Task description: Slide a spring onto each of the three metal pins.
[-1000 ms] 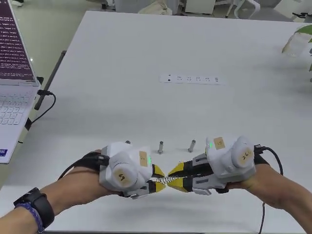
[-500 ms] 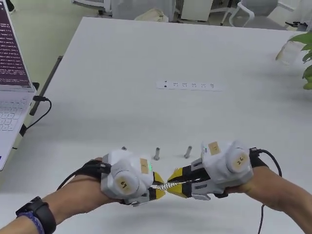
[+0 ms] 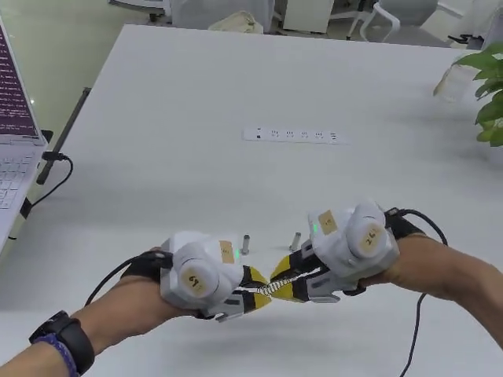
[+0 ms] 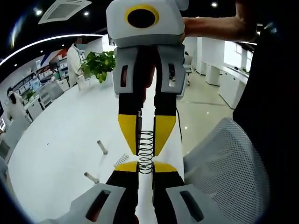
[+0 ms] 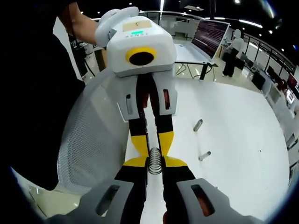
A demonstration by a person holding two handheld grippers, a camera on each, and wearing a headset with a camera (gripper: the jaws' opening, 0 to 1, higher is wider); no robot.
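Note:
A small steel spring (image 3: 267, 288) spans the gap between my two grippers, just above the white table (image 3: 236, 86) near its front edge. My left gripper (image 3: 255, 290) is shut on one end of it. My right gripper (image 3: 280, 283) faces it tip to tip and is shut on the other end. In the left gripper view the spring (image 4: 145, 150) rises from my own yellow tips (image 4: 145, 167) into the right gripper's fingers (image 4: 128, 132). Two metal pins (image 3: 246, 244) (image 3: 296, 240) stand just behind the grippers. A second spring (image 4: 120, 160) lies on the table near the pins (image 4: 102, 147).
A white power strip (image 3: 295, 135) lies mid-table. A laptop (image 3: 9, 133) with a black cable (image 3: 59, 169) sits at the left edge, and a potted plant (image 3: 487, 98) at the far right. A mesh office chair (image 5: 93, 140) is close below the table edge.
The head camera has shifted, sliding the scene left and down. Both grippers still hold the spring between them, a little closer to the pins than before.

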